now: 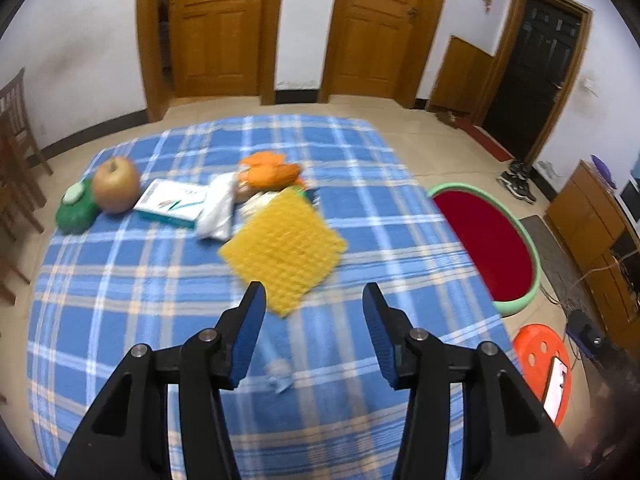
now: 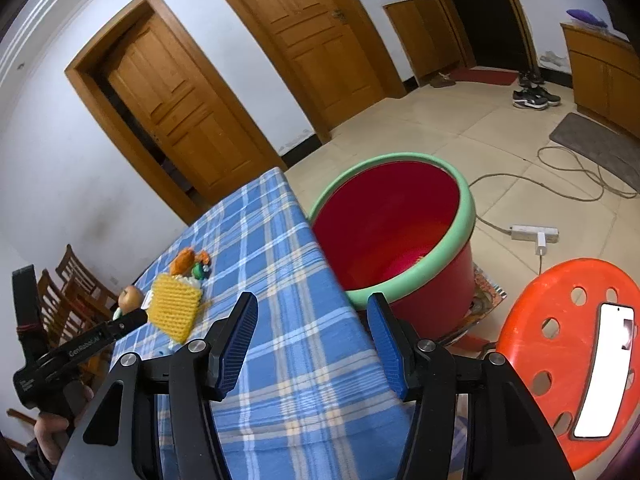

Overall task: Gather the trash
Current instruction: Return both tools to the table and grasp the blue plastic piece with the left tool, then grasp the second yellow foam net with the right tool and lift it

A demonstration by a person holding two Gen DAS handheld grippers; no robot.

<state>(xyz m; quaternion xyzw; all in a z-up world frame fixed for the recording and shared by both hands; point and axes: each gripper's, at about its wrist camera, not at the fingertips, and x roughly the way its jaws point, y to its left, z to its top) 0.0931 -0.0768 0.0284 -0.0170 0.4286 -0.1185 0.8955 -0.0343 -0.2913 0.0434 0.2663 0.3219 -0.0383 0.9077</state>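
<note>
A table with a blue plaid cloth (image 1: 160, 280) holds a yellow foam net (image 1: 284, 248), orange peel (image 1: 268, 172), a white plastic wrapper (image 1: 218, 212), a small crumpled scrap (image 1: 278, 376), a teal-and-white box (image 1: 172, 200), an apple (image 1: 116, 184) and a green bottle (image 1: 76, 210). A red bin with a green rim (image 2: 394, 232) stands on the floor beside the table's right edge. My left gripper (image 1: 314, 300) is open and empty above the cloth, just short of the foam net. My right gripper (image 2: 312, 308) is open and empty over the table's right edge, next to the bin.
An orange plastic stool (image 2: 560, 344) with a phone (image 2: 606, 368) on it stands right of the bin. A power strip (image 2: 534, 234) and cables lie on the tiled floor. Wooden chairs (image 2: 68, 296) stand left of the table. Wooden doors line the far wall.
</note>
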